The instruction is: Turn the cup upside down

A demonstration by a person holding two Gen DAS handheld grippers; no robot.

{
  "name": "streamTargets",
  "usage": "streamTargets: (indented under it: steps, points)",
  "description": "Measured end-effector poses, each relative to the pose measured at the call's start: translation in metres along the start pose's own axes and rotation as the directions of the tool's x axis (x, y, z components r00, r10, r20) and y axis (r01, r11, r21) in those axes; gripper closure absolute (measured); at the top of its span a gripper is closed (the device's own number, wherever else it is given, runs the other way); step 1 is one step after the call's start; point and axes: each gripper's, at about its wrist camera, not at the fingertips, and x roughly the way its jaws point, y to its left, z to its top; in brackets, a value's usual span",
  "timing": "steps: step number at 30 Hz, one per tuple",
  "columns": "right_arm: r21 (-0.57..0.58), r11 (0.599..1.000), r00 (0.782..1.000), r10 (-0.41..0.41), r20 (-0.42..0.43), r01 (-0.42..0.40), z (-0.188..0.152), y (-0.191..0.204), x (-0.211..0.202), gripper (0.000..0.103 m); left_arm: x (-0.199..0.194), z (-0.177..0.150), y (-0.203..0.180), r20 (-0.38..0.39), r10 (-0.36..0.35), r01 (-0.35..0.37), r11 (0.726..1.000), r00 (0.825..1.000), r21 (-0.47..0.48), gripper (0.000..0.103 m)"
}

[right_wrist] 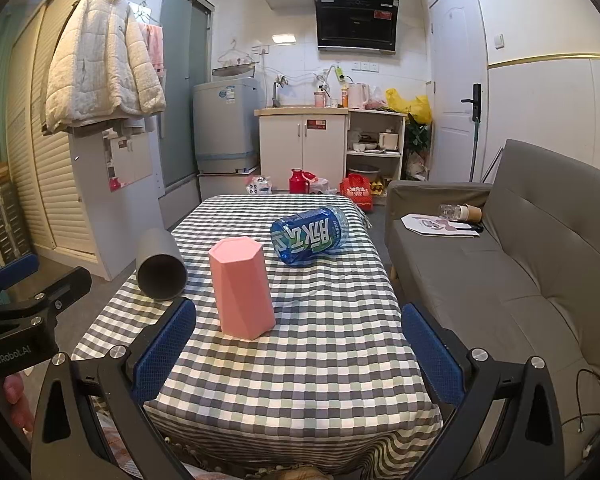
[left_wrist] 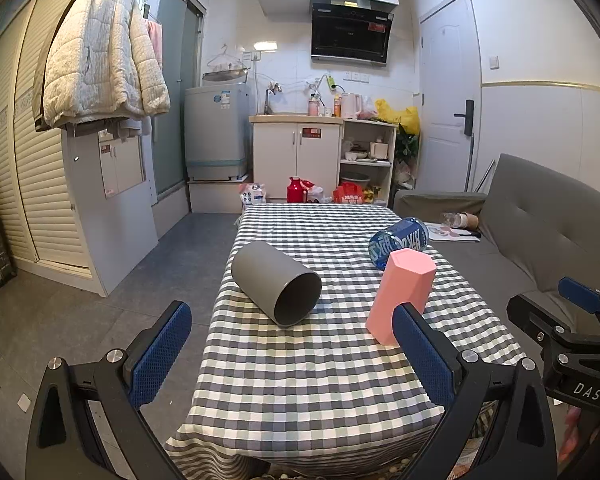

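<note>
Nearest thing in both views is the grippers themselves. The left gripper [left_wrist: 292,354] has its jaws spread wide with nothing between them, hovering at the near end of the table [left_wrist: 320,392], and the right gripper [right_wrist: 300,354] is the same deal: wide apart, empty, held back from everything. My guess is both are parked like that because no grab has started yet and the wide spread leaves room for a fat cup.

Next out, the pink cup [right_wrist: 242,286] stands on the checked cloth near the middle. It has 6 sides and its top face looks closed from here, so it may already be mouth down, but I can't see the bottom edge well enough to swear to it. From the left view its lower corner is cut off by the left gripper's right pad.

Beside it, over by the left edge of the table, the grey cup [left_wrist: 276,282] lies on its side with the open mouth facing the cameras. That one probably needs the flip. It sits close to the edge, so a nudge could roll it off.

Further back a blue bottle [right_wrist: 310,234] lies on its side. Its cap end is hard to make out.
</note>
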Motion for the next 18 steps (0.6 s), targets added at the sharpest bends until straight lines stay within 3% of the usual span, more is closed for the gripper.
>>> streamTargets:
  steps: [18]
  points:
    - [-0.001, 1.0, 1.0, -0.001, -0.004, 0.001, -0.0001, -0.0013, 0.0016, 0.0, 0.0009, -0.0007, 0.0012, -0.002, 0.004, -0.004, 1.0, 1.0, -0.001, 0.0]
